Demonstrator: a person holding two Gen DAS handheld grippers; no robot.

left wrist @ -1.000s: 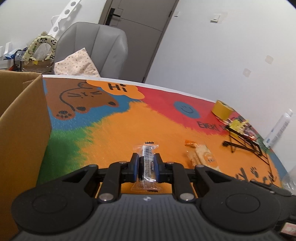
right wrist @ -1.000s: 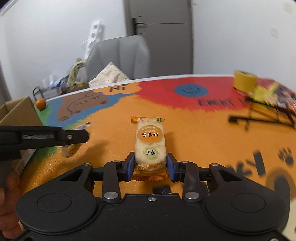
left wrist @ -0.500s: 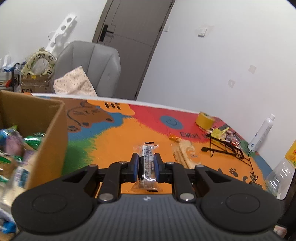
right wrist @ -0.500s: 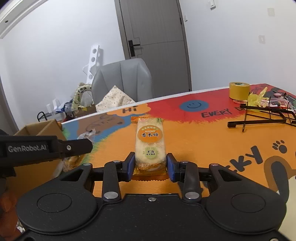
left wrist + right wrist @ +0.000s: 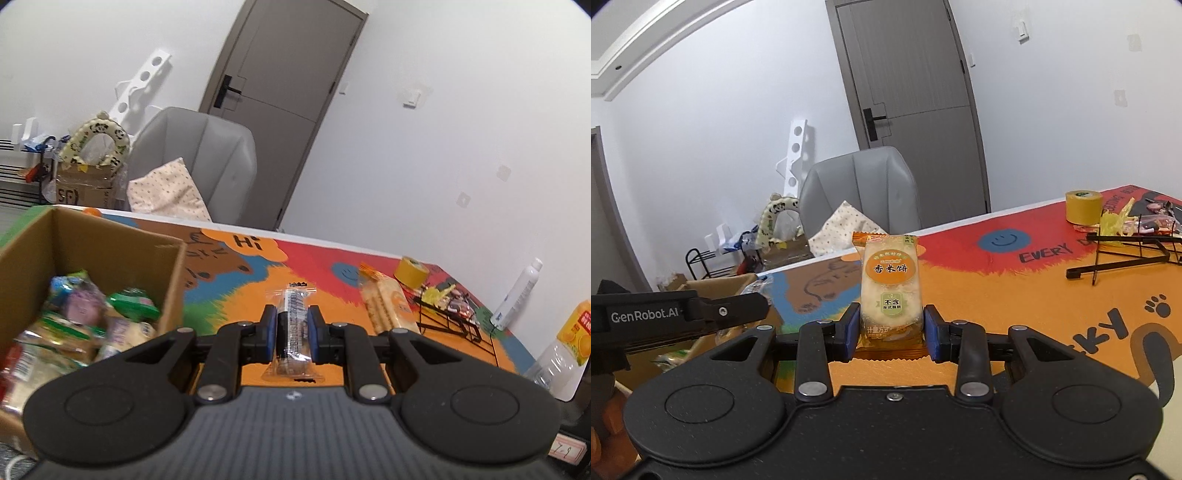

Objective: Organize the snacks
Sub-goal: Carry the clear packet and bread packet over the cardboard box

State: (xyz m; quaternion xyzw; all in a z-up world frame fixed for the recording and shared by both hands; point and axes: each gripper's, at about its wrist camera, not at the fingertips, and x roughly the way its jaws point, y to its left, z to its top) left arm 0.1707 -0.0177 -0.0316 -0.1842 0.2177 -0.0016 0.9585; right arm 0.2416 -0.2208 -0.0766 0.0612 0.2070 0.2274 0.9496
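My left gripper (image 5: pixel 291 328) is shut on a thin snack bar in clear wrapping (image 5: pixel 293 314), held above the colourful table mat beside the open cardboard box (image 5: pixel 110 240). Several snack packets (image 5: pixel 74 325) fill the box at the left. My right gripper (image 5: pixel 891 325) is shut on an orange rice cracker packet (image 5: pixel 891 280), held upright over the mat. In the left wrist view that packet (image 5: pixel 384 302) hangs to the right of my bar. In the right wrist view the left gripper (image 5: pixel 738 306) is a black bar at the left, over the box (image 5: pixel 716 288).
A black wire rack (image 5: pixel 1126 251) with loose wrappers and a yellow tape roll (image 5: pixel 1084 206) sit at the far right of the table. A white bottle (image 5: pixel 517 295) and an orange juice bottle (image 5: pixel 565 343) stand at the right edge. A grey chair (image 5: pixel 860 184) stands behind the table.
Both grippers have risen and swung left with their snacks still gripped. The box's inside has come into the left wrist view, and the cracker packet has left the mat.
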